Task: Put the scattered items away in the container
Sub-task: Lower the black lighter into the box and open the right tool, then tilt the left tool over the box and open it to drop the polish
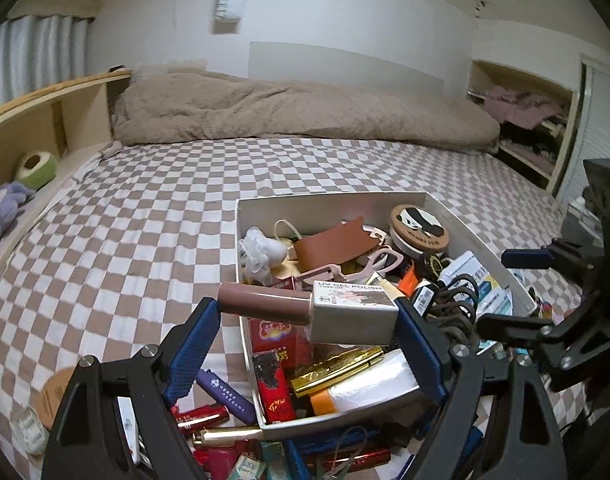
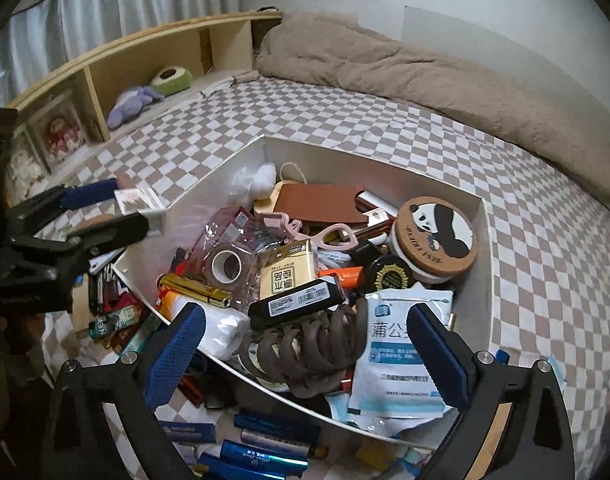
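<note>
My left gripper (image 1: 307, 310) is shut on a UV gel polish bottle (image 1: 325, 310) with a silver cap and mauve body, held crosswise over the near left wall of the white box (image 1: 337, 200). It also shows at the left of the right wrist view (image 2: 139, 204). The box (image 2: 487, 264) is packed with small items: a panda tin (image 2: 435, 236), a brown hair claw (image 2: 305, 350), tape and packets. My right gripper (image 2: 305, 342) is open and empty over the box's near edge, above the hair claw.
Lighters, pens and small packets (image 1: 225, 432) lie scattered on the checkered bedsheet (image 1: 125, 240) in front of the box; more lie below it in the right wrist view (image 2: 265, 440). A beige blanket (image 1: 297, 112) lies at the back. A wooden shelf (image 2: 145, 64) with plush toys lines the left.
</note>
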`<state>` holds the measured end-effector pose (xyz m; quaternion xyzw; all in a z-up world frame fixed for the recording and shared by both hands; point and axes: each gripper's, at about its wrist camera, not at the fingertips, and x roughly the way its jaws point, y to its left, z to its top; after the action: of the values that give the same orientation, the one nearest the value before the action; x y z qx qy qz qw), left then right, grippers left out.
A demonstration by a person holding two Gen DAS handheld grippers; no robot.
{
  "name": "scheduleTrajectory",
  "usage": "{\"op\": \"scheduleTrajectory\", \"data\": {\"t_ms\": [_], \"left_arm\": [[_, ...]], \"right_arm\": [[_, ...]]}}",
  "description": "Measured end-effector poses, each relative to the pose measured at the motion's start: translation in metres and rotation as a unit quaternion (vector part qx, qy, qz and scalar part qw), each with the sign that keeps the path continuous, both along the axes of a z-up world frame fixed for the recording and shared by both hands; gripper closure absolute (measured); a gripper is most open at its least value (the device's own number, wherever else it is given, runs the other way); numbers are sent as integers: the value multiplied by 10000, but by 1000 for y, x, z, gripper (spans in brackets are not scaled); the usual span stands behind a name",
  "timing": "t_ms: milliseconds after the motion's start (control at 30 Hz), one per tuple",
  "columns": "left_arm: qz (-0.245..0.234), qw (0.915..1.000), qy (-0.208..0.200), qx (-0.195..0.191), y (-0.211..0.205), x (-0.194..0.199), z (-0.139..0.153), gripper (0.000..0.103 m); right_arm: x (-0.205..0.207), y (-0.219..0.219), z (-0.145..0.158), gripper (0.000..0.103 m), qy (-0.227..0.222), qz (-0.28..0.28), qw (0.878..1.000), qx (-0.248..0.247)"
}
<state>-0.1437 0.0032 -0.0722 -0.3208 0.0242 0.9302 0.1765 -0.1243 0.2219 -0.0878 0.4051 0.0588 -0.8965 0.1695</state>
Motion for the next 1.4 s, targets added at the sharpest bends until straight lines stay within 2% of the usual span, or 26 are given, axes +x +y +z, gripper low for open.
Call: {"op": "scheduleTrajectory", "data": {"t_ms": [200,300,367,400,467,533,600,800,1100,1167,1333,1400], "left_arm": [[-556,9960,132,-694,9,-9,3,16],[-880,9893,178,-1149,14,-11,1,16],[-1086,9810,258,-1585,19,-12,-3,16],[-1207,9749,297,-1845,22,-12,-5,16],[-1494,9568,386,-2466,31,-11,-10,16],[-1792,9315,482,-3130,40,-10,-16,16],[-2015,9112,476,-3562,45,-9,-20,16],[-2710,8628,281,-4258,54,-6,-26,16],[-3303,8002,-378,-4992,53,-18,-38,16],[-3394,7897,-423,-5092,55,-19,-41,16],[-3582,7761,-571,-5157,62,-20,-43,16],[-3568,7678,-530,-5294,62,-22,-44,10]], "right_arm": [[6,15,1,2,16,-166,9996,-246],[8,25,-1,2,-8,-250,9989,-388],[8,31,-2,2,-15,-311,9985,-456],[9,34,-3,2,-23,-333,9983,-487],[9,40,-5,2,-45,-364,9979,-537],[10,44,-6,2,-59,-396,9978,-531],[9,48,-8,2,-66,-440,9976,-533],[10,56,-9,2,-61,-444,9969,-643],[12,62,-15,2,-118,-385,9971,-650],[12,63,-17,2,-135,-393,9969,-673],[11,66,-19,2,-166,-398,9963,-737],[11,66,-19,2,-163,-403,9963,-736]]}}
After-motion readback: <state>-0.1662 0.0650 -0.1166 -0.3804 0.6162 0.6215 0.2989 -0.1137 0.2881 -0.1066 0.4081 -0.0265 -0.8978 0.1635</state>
